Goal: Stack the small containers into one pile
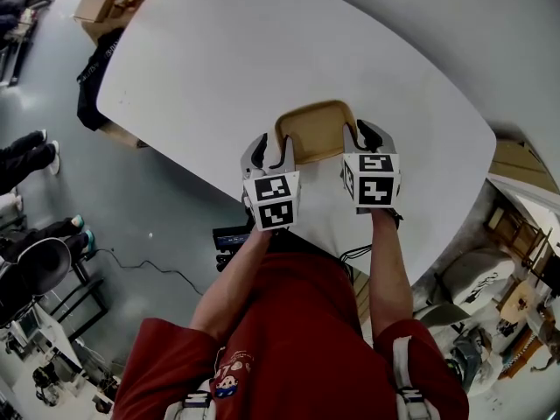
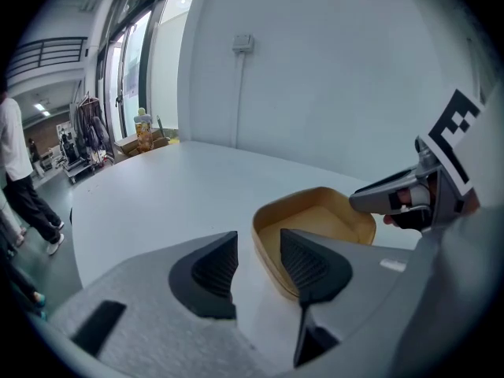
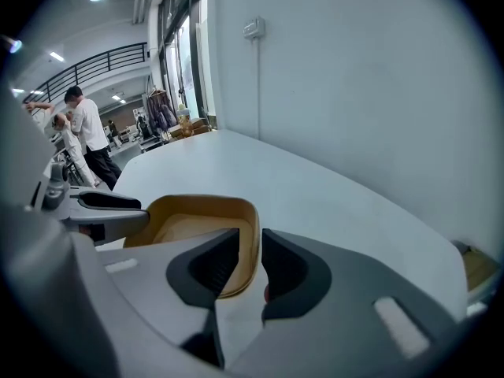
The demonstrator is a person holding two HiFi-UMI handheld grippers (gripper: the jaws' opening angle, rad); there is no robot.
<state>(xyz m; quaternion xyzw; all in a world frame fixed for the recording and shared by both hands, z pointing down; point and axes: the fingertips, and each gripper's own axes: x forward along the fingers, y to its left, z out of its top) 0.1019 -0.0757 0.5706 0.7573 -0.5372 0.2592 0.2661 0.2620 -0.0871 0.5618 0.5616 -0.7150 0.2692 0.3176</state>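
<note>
A tan, shallow container [image 1: 315,129] with rounded corners rests on the white table [image 1: 262,51], close to the near edge. I cannot tell whether it is one container or several nested. My left gripper [image 1: 273,151] stands at its left side. In the left gripper view its jaws [image 2: 260,254] are apart over the container's [image 2: 315,219] near corner, and the pads do not press on it. My right gripper [image 1: 363,136] is at the right side. Its jaws [image 3: 250,254] straddle the container's [image 3: 197,219] right wall with a thin gap showing.
A cardboard box [image 1: 101,3] and a black bag [image 1: 92,77] sit off the table's far left end. People [image 3: 87,132] stand on the floor beyond that end. A pale wall [image 2: 331,69] rises behind the table. Cables [image 1: 149,265] lie on the floor to my left.
</note>
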